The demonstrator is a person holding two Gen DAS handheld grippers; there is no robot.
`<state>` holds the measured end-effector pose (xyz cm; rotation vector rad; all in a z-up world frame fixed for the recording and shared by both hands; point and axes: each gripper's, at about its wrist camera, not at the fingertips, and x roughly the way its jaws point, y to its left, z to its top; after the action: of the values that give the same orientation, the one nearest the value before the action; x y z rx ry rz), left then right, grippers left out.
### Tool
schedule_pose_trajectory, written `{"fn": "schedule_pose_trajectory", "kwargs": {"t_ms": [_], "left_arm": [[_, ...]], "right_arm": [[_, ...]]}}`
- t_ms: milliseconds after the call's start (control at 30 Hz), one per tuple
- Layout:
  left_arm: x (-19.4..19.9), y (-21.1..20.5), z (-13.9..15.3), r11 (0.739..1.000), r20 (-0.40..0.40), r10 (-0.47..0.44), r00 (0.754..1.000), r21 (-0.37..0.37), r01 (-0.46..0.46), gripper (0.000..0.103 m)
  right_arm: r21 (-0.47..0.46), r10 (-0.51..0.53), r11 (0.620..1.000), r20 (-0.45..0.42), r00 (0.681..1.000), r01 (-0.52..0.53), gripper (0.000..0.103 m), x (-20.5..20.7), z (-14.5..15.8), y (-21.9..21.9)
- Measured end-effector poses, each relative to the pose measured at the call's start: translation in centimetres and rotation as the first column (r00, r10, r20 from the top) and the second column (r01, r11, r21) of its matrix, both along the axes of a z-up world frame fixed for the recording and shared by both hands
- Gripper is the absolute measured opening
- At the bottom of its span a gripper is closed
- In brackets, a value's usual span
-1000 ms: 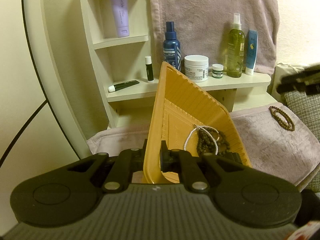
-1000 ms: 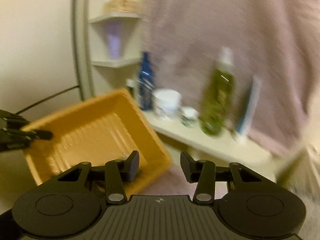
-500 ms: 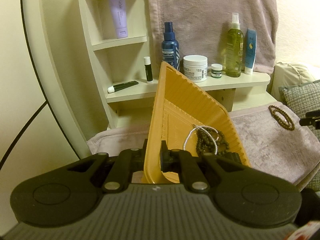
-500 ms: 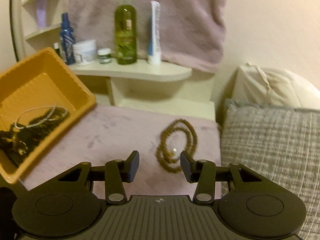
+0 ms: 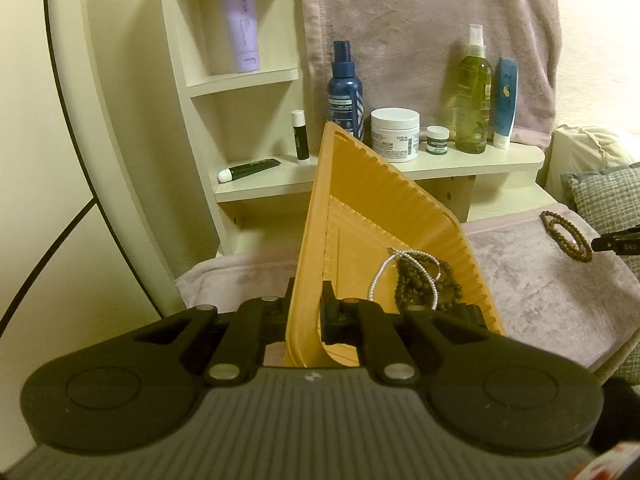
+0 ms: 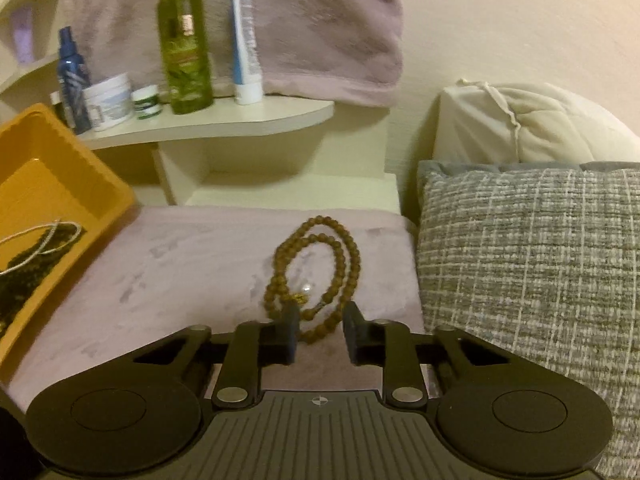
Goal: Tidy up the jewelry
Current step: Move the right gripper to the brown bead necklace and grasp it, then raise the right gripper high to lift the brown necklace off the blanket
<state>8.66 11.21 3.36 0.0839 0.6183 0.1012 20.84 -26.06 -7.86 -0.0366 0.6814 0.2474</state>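
We see a pink towel [image 6: 192, 264] covering the surface, shelves [image 5: 360, 168] at twelve o'clock; labels too small to read. Our left gripper [image 5: 308, 312] clenches the orange tray [image 5: 360, 216] rim. Our right gripper [image 6: 320, 334], jaws just closing, straddles the brown bead necklace [image 6: 316, 264], not yet pinching.

Near rim of orange tray [image 5: 308, 264] hidden behind left gripper [image 5: 306, 312] at 6 o'clock, tray cut off at 9 o'clock in the right wrist view, jar [image 5: 395, 134] label print too small to read, right gripper [image 5: 616, 242] cut off at 3 o'clock
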Motion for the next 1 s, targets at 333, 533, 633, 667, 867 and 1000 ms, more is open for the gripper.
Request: {"fn": "schedule_pose_trajectory", "kwargs": {"t_ms": [333,533,633,667,867,1000], "left_arm": [[-0.1,-0.1,0.0,1.000,-0.003,0.000,1.000,0.003,0.000,0.007],[-0.1,-0.1,0.0,1.000,-0.002,-0.001,1.000,0.004,0.001,0.007],[-0.1,0.0,-0.1,1.000,-0.002,-0.001,1.000,0.004,0.001,0.007],[-0.1,0.0,-0.1,1.000,-0.002,-0.001,1.000,0.005,0.001,0.007],[-0.1,-0.1,-0.1,1.000,0.000,0.000,1.000,0.004,0.000,0.007],[-0.1,-0.2,0.0,1.000,0.002,-0.003,1.000,0.006,0.003,0.007]], "right_arm": [[-0.031,-0.066,0.997,-0.064,0.996,0.064,0.013,3.5,-1.7,-0.3],[-0.055,-0.045,0.998,-0.039,0.998,0.043,0.005,2.8,-1.2,0.2],[-0.051,-0.028,0.998,-0.003,1.000,0.028,0.005,1.7,0.2,0.2],[-0.051,-0.023,0.998,0.013,1.000,0.023,0.005,1.2,0.7,0.3],[-0.021,0.026,0.999,0.111,0.993,-0.024,0.005,-1.4,5.6,0.5],[-0.019,0.066,0.998,0.157,0.985,-0.064,0.005,-2.7,8.5,0.9]]}}
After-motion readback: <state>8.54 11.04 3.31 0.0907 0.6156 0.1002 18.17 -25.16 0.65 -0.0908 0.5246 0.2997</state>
